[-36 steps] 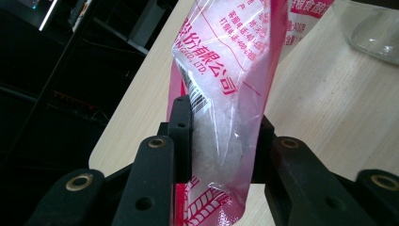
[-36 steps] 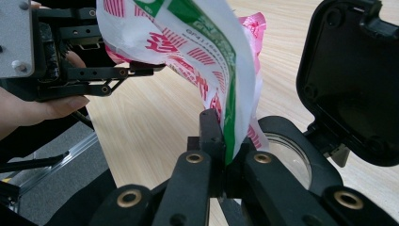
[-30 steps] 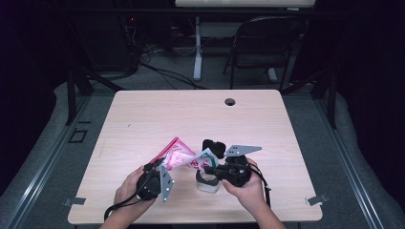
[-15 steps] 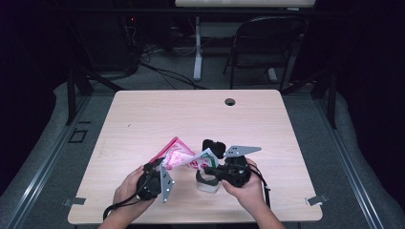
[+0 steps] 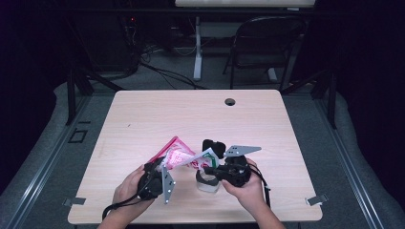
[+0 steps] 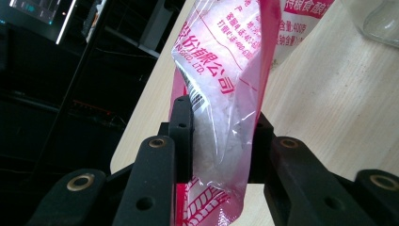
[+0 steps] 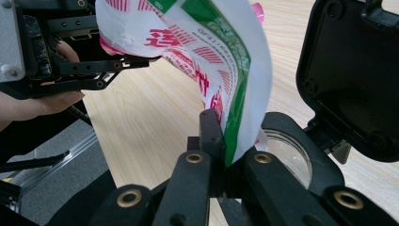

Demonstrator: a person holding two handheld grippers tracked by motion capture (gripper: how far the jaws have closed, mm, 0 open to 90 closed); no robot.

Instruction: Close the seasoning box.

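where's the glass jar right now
In the high view the glass jar stands on the table near its front edge, right of centre, just under the bag and beside the right hand-held gripper; its black lid is flipped open.

The left claw [image 6: 221, 141] rises from 6 o'clock, its 2 black jaws closed on a clear plastic bag [image 6: 226, 94] with red edges and red printed characters. The bag stands nearly upright between the jaws, running from the bottom of the frame up toward 12 o'clock, and holds a white granular filling [image 6: 221, 52] that bulges between the jaws. A barcode strip shows on the bag just above the jaw at 9 o'clock. Behind it, the light wooden bench [image 6: 339, 89] spreads from 12 to 4 o'clock. At 1 o'clock, part of a clear glass vessel [image 6: 376, 19] rests on the bench. Dark floor and cables lie toward 10 o'clock.
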